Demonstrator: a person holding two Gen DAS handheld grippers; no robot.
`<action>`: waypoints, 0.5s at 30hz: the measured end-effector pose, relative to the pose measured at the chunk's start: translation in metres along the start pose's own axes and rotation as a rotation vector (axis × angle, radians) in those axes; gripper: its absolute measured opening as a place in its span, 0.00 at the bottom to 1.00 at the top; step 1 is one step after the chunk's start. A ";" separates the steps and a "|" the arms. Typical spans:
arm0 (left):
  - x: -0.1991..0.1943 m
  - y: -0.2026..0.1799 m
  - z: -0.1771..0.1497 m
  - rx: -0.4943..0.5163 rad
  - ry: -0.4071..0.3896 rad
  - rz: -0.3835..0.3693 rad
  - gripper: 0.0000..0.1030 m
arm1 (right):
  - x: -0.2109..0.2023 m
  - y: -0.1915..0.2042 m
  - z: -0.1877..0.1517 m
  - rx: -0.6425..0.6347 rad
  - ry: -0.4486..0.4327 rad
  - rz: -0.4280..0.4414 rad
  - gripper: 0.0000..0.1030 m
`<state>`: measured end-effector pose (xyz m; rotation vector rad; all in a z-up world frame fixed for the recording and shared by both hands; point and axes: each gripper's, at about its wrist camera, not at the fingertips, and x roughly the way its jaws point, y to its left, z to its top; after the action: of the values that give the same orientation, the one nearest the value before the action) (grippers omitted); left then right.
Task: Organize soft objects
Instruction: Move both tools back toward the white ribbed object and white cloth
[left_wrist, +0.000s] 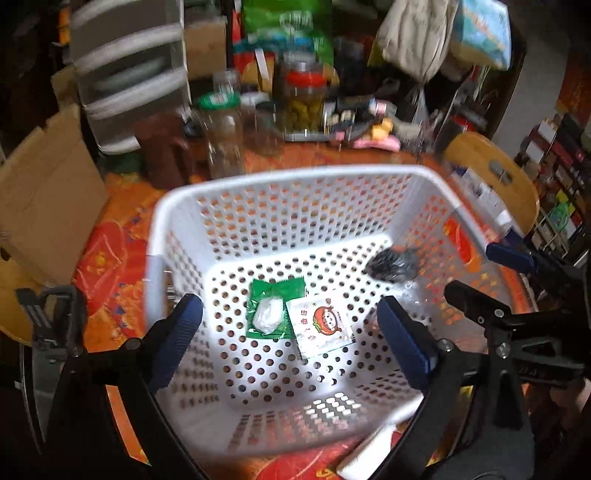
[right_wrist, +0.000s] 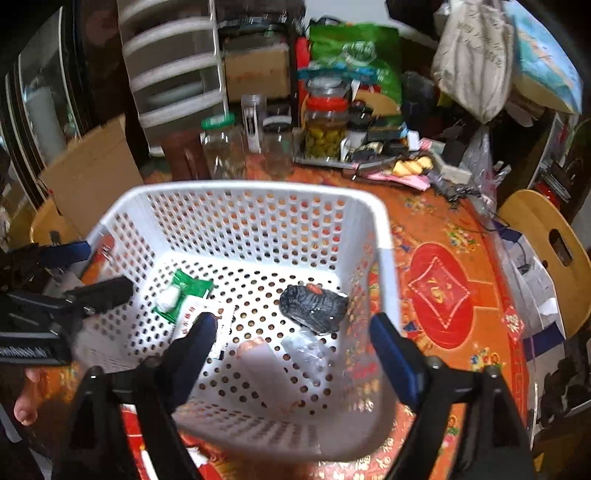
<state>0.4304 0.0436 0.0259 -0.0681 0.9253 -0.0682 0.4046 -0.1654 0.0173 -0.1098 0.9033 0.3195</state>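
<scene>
**Both grippers wide open over the basket**

You've got the left gripper (left_wrist: 291, 332) and right gripper (right_wrist: 295, 339) both hanging above the white perforated basket (left_wrist: 280, 173), jaws spread wide, nothing btwn the pads of either.

Inside the basket, on its floor:
- green packet (left_wrist: 275, 310) w/ a white lump in it, lying flat
- white sachet w/ a red cartoon print (left_wrist: 321, 328), just beside the green one, edges touching or overlapping
- dark black bundle (right_wrist: 314, 304) w/ a small red mark, toward the right wall, apart from the two packets
- a clear crinkled wrapper (right_wrist: 306, 350) just in front of the black bundle
- something pale & blurred (right_wrist: 258, 363) near the front; can't tell what it is.

Basket sits on the red-orange patterned tablecloth (right_wrist: 439, 288). Jars (right_wrist: 325, 129) & clutter stand behind it at the table's far side.
</scene>
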 end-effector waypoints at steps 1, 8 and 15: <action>-0.016 0.000 -0.004 0.009 -0.038 0.010 0.98 | -0.010 -0.001 -0.003 0.004 -0.021 0.003 0.86; -0.104 0.007 -0.057 0.032 -0.223 0.003 1.00 | -0.074 0.000 -0.049 0.007 -0.144 0.012 0.91; -0.154 0.007 -0.131 0.053 -0.296 0.004 1.00 | -0.113 0.009 -0.106 0.026 -0.225 0.017 0.91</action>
<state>0.2340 0.0601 0.0692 -0.0262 0.6276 -0.0769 0.2567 -0.2068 0.0409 -0.0410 0.6854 0.3290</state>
